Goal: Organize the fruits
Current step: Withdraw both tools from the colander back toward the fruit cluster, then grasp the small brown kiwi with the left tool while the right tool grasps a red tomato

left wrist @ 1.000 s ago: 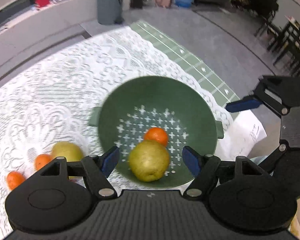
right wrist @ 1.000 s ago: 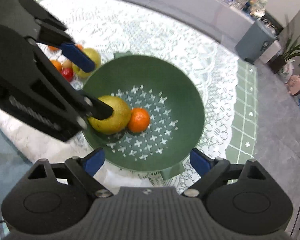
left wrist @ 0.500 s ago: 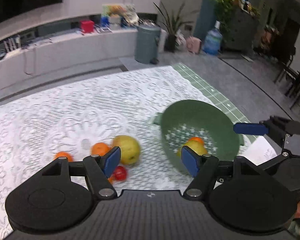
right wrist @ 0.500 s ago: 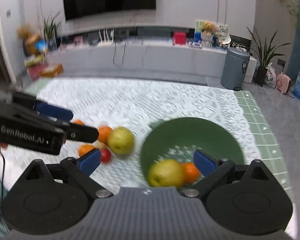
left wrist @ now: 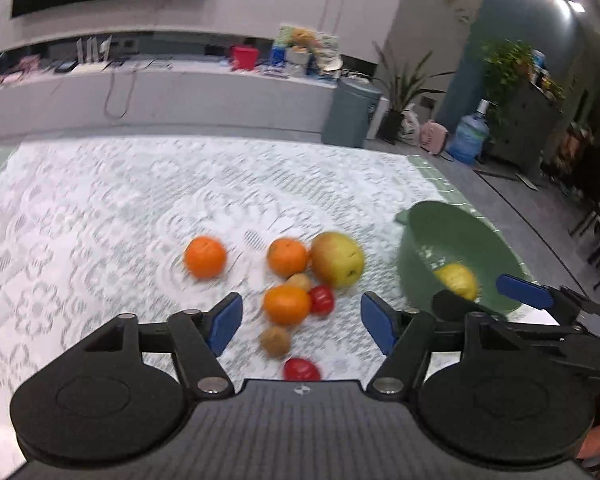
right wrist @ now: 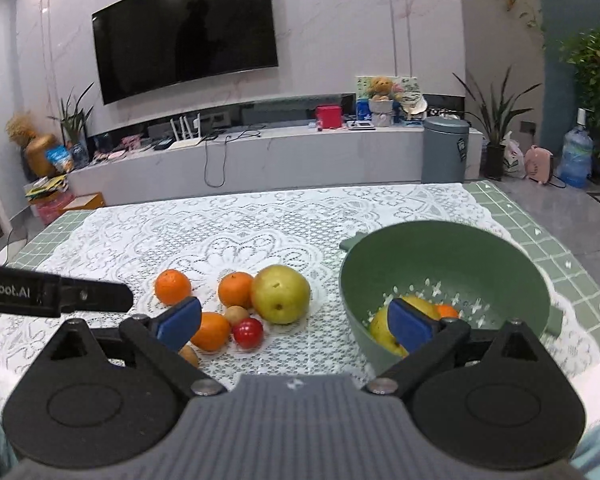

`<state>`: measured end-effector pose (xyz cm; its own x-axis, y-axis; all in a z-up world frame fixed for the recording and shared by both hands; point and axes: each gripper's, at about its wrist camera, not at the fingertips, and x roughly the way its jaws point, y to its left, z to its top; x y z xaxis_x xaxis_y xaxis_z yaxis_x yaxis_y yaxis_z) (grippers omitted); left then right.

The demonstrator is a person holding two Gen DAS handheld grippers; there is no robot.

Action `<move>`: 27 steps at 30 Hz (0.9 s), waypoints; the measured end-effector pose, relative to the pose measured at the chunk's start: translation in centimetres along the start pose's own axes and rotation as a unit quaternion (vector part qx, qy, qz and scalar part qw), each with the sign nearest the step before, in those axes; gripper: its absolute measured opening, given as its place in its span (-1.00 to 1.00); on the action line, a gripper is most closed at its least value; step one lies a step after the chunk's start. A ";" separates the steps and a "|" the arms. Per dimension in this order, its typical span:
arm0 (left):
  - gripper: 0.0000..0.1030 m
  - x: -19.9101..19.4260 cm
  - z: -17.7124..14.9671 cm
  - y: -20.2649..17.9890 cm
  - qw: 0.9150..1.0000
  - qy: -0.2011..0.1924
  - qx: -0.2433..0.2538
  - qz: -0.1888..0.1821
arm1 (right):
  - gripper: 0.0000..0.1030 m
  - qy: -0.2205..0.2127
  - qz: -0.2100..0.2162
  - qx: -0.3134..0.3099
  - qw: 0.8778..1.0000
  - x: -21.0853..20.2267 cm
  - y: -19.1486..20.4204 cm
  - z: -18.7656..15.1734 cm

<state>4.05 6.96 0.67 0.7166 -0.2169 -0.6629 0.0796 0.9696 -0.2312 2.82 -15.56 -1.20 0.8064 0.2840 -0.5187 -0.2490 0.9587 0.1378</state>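
On the lace cloth lies a pile of fruit: three oranges (left wrist: 287, 304), a yellow-green pear (left wrist: 337, 259), small red fruits (left wrist: 322, 299) and brown ones (left wrist: 275, 341). My left gripper (left wrist: 302, 324) hovers just before the pile with its jaws closing; the nearest orange shows between the pads, untouched. To the right stands a green colander (left wrist: 452, 236) with a pear (left wrist: 458, 280) inside. My right gripper (right wrist: 296, 326) is open wide and holds nothing, facing the gap between the pile's pear (right wrist: 281, 293) and the colander (right wrist: 460, 256), which holds a pear (right wrist: 416, 304) and an orange (right wrist: 446, 311).
One finger of my left gripper (right wrist: 60, 294) crosses the right wrist view at the left. A finger of my right gripper (left wrist: 524, 296) reaches in front of the colander. White paper (left wrist: 540, 318) lies by the table's near right edge. Beyond the table are a low counter and a bin (right wrist: 444, 148).
Both grippers have swung left from above the colander toward the fruit pile, so the colander now sits at the right. The left jaws have narrowed a little; the right jaws have widened.
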 end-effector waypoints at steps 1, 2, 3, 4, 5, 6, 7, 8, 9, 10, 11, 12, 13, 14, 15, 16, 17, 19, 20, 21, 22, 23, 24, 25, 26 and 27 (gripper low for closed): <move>0.44 0.0 -0.4 0.3 1.000 0.001 -0.001 0.005 | 0.87 -0.001 -0.001 -0.001 1.000 0.1 0.2 -0.5; 0.44 0.3 -0.9 0.5 1.000 0.002 0.000 0.010 | 0.86 -0.003 -0.001 -0.004 1.000 0.2 0.2 -1.0; 0.44 0.4 -1.4 0.7 1.000 0.002 0.003 0.012 | 0.86 -0.004 0.001 -0.011 1.000 0.3 0.5 -1.5; 0.44 0.6 -1.9 0.8 1.000 0.002 0.005 0.013 | 0.86 -0.003 0.003 -0.018 1.000 0.5 0.8 -1.9; 0.44 0.7 -2.4 1.0 1.000 0.003 0.005 0.011 | 0.86 0.002 0.005 -0.029 1.000 0.8 1.1 -2.4; 0.44 0.9 -2.8 1.2 1.000 0.006 0.002 0.007 | 0.85 0.008 0.003 -0.039 0.999 0.9 1.3 -2.8; 0.44 1.1 -3.1 1.5 1.000 0.007 -0.003 0.004 | 0.84 0.011 -0.001 -0.048 0.999 1.1 1.5 -3.1; 0.44 1.2 -3.5 1.8 1.000 0.008 -0.007 0.000 | 0.82 0.014 -0.004 -0.057 0.998 1.4 1.7 -3.5; 0.44 1.4 -3.8 2.1 1.000 0.010 -0.010 -0.001 | 0.80 0.017 -0.009 -0.066 0.998 1.6 1.8 -3.8; 0.44 1.6 -4.1 2.4 1.000 0.013 -0.015 -0.001 | 0.80 0.021 -0.016 -0.071 0.997 2.0 1.9 -4.0; 0.42 1.8 -4.2 2.7 1.000 0.017 -0.018 0.000 | 0.80 0.024 -0.021 -0.072 0.997 2.2 1.8 -4.2; 0.40 2.0 -4.3 3.0 1.000 0.020 -0.022 0.001 | 0.80 0.029 -0.024 -0.070 0.997 2.6 1.6 -4.2; 0.39 2.2 -4.3 3.2 0.999 0.022 -0.024 0.002 | 0.78 0.036 -0.022 -0.065 0.997 2.9 1.4 -4.3; 0.38 2.4 -4.3 3.2 0.999 0.024 -0.026 0.001 | 0.69 0.042 -0.020 -0.060 0.997 3.3 1.3 -4.3; 0.37 2.5 -4.3 3.4 0.999 0.024 -0.028 -0.001 | 0.64 0.048 -0.017 -0.057 0.997 3.6 1.1 -4.3; 0.37 2.7 -4.4 3.5 0.999 0.022 -0.029 -0.003 | 0.57 0.052 -0.014 -0.058 0.997 3.9 1.1 -4.3; 0.37 2.8 -4.4 3.5 0.999 0.021 -0.028 -0.005 | 0.51 0.054 -0.010 -0.061 0.997 4.2 1.2 -4.4; 0.32 3.3 -4.2 3.5 0.999 0.021 -0.023 -0.011 | 0.38 0.058 0.002 -0.069 0.996 4.7 1.5 -4.6; 0.28 3.6 -4.2 3.5 0.999 0.023 -0.022 -0.014 | 0.33 0.060 0.009 -0.072 0.996 4.9 1.6 -4.8; 0.28 4.0 -4.3 3.4 0.999 0.027 -0.020 -0.017 | 0.31 0.065 0.018 -0.075 0.995 5.1 1.8 -4.9; 0.27 4.4 -4.3 3.4 0.999 0.032 -0.018 -0.021 | 0.24 0.069 0.024 -0.078 0.994 5.4 2.0 -5.0; 0.24 4.7 -4.4 3.3 0.999 0.037 -0.015 -0.024 | 0.13 0.073 0.028 -0.082 0.994 5.6 2.2 -5.1; 0.21 5.0 -4.4 3.2 0.999 0.040 -0.011 -0.027 | 0.08 0.076 0.031 -0.085 0.993 5.8 2.3 -5.2; 0.20 5.3 -4.5 3.0 0.999 0.042 -0.006 -0.027 | 0.02 0.079 0.032 -0.087 0.993 6.1 2.4 -5.2; 0.19 5.6 -4.6 2.9 0.999 0.042 -0.004 -0.025 | 0.02 0.081 0.033 -0.086 0.992 6.3 2.4 -5.2; 0.19 5.8 -4.6 2.8 0.999 0.041 -0.002 -0.024 | 0.01 0.085 0.033 -0.084 0.992 6.5 2.3 -5.3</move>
<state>5.25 7.90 -7.14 0.6529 -0.2709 -0.7074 0.1090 0.9577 -0.2662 4.68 -11.60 -8.76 0.6873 0.3259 -0.6492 -0.3961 0.9173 0.0411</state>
